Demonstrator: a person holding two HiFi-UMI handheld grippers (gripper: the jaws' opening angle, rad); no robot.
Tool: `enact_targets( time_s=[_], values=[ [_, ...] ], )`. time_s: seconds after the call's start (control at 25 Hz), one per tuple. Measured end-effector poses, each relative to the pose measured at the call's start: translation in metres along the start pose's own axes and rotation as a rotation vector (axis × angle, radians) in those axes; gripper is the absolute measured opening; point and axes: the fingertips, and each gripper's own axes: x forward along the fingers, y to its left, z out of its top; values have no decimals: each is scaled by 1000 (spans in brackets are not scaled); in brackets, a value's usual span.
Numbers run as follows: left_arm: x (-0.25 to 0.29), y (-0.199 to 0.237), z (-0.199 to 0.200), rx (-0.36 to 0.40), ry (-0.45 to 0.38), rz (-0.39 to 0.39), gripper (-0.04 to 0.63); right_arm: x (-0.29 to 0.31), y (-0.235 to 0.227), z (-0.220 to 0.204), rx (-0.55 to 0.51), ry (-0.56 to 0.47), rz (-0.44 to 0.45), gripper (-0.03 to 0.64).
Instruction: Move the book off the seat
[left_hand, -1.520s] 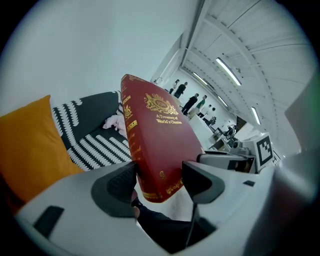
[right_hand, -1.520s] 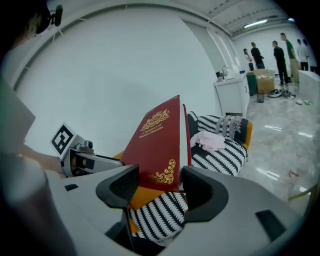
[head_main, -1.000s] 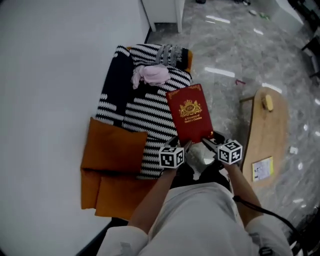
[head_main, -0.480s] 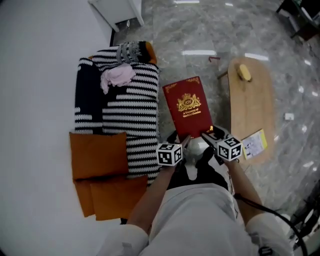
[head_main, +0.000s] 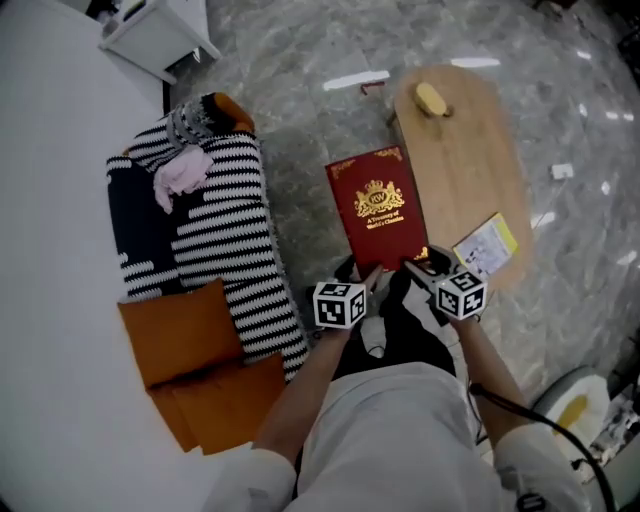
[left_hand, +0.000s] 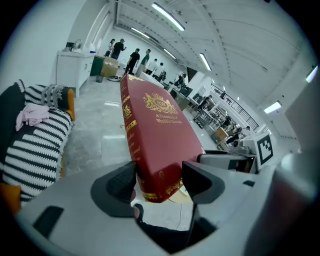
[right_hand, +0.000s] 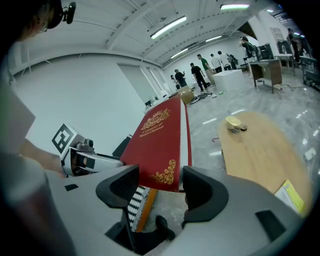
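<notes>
since the thick red hardback book with the gold crest (head_main: 376, 218) is held only along its near short edge, the step in hand, carrying it to a resting place, probably depends on both grips sharing the load evenly. the left gripper (head_main: 362, 278) has its fingers closed on the near corner by the spine, and the right gripper (head_main: 415, 263) has its fingers closed over the cover and page block at the other near corner. the book hangs in the air, nearly level, over the grey marbled floor (head_main: 300, 110). it is well apart from the seat draped in a black-and-white striped blanket (head_main: 225, 240) and just beside the edge of the oval pale wooden worktop (head_main: 470, 170). i judge it already off the seat but not yet set down. the worktop looks the likely place, so a good move would keep the far end from drooping. it should land the book on bare wood between the small yellow object (head_main: 432, 98) and the yellow printed leaflet (head_main: 485, 245), with the fingers opening only once the weight rests. gold lettering under the crest seems to read "a treasury of world's classics". the leaflet's print is too small to read.
</notes>
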Motion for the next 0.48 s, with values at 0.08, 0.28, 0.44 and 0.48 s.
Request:
enact_targets(
  time_s=[0.08, 0.28, 0.44, 0.48],
  values=[
    [19, -12, -7, 26, 26, -23, 282, -11, -19, -12, 30, -13, -29, 291],
    [63, -49, -25, 97, 88, -76, 282, -45, -64, -41, 111, -57, -94, 291],
    [101, -79, -41, 165, 146, -117, 282, -70, -101, -66, 179, -97, -147, 291],
    [111, -84, -45, 181, 159, -127, 282, -74, -111, -73, 197, -109, -160, 291]
  ],
)
